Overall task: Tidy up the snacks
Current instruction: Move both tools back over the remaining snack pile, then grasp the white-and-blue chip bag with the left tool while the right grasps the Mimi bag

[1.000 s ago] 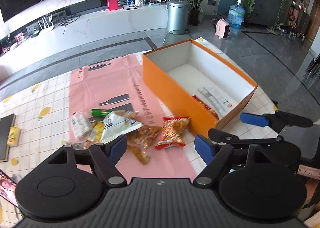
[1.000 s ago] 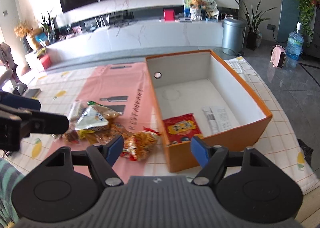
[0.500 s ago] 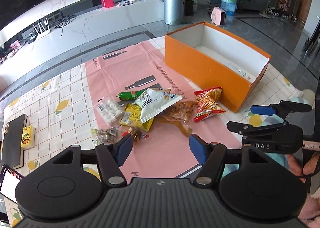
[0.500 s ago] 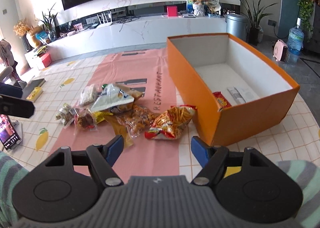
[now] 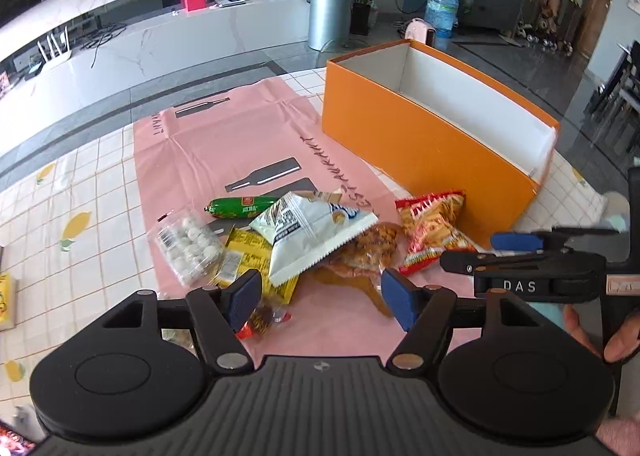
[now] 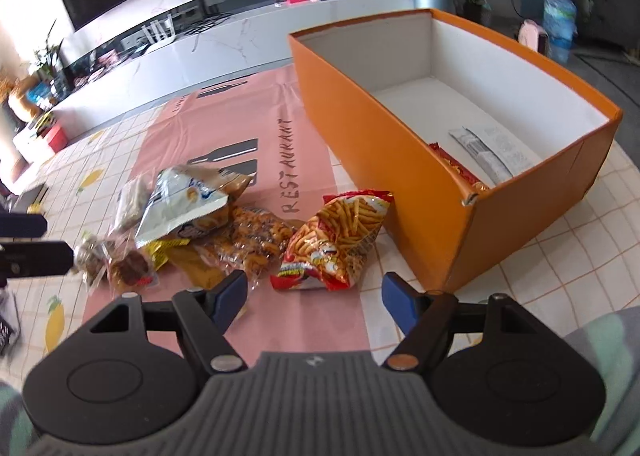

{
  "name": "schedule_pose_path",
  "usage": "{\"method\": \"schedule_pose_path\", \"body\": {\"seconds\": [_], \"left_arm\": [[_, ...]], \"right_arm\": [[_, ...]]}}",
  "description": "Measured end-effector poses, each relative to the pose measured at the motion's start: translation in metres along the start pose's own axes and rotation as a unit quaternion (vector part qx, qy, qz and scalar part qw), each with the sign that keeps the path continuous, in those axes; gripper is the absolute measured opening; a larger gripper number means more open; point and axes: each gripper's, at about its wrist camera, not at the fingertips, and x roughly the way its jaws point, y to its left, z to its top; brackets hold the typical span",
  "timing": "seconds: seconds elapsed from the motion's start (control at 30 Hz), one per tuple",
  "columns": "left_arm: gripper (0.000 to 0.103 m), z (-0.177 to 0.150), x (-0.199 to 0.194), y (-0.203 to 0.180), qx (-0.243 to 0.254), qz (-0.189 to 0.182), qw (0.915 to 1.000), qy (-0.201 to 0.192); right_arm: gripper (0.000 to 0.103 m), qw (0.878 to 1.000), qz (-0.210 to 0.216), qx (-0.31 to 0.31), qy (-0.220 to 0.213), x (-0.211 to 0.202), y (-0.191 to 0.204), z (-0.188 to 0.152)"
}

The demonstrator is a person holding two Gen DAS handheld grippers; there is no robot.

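A pile of snacks lies on the pink mat (image 5: 216, 144): a white bag (image 5: 308, 232), a green sausage (image 5: 240, 207), a clear pack of white balls (image 5: 188, 248), a yellow pack (image 5: 248, 256) and a clear bag of brown nuts (image 5: 372, 248). A red fries bag (image 6: 340, 240) lies beside the orange box (image 6: 380, 128), which holds a red packet (image 6: 456, 168) and a white packet (image 6: 492, 152). My left gripper (image 5: 320, 296) hovers just short of the pile, jaws opening, nothing between them. My right gripper (image 6: 314, 298) stands open and empty before the fries bag.
A checked cloth with lemon prints (image 5: 80, 196) covers the table. A yellow item (image 5: 4, 296) lies at its left edge. The box stands close to the table's right edge. A person's fingers (image 5: 580, 332) hold the right gripper's handle.
Both grippers have sunk and drawn back from the box to the near side of the snack pile. The left jaws narrowed, then widened a little. The snacks have not moved.
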Motion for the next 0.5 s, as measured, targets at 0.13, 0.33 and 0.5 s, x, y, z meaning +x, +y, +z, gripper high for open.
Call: {"method": "schedule_pose_path", "body": {"seconds": [0.13, 0.33, 0.5], "left_arm": [[0.085, 0.009, 0.022, 0.009, -0.055, -0.004, 0.9984, -0.006], [0.085, 0.020, 0.049, 0.025, -0.165, -0.002, 0.9863, -0.010], [0.085, 0.022, 0.068, 0.036, -0.245, -0.001, 0.9696, -0.002]], "right_arm": [[0.072, 0.999, -0.007, 0.041, 0.009, 0.018, -0.003, 0.008], [0.071, 0.999, -0.015, 0.045, 0.006, 0.038, -0.002, 0.012], [0.067, 0.999, -0.009, 0.044, 0.014, 0.052, -0.002, 0.014]]}}
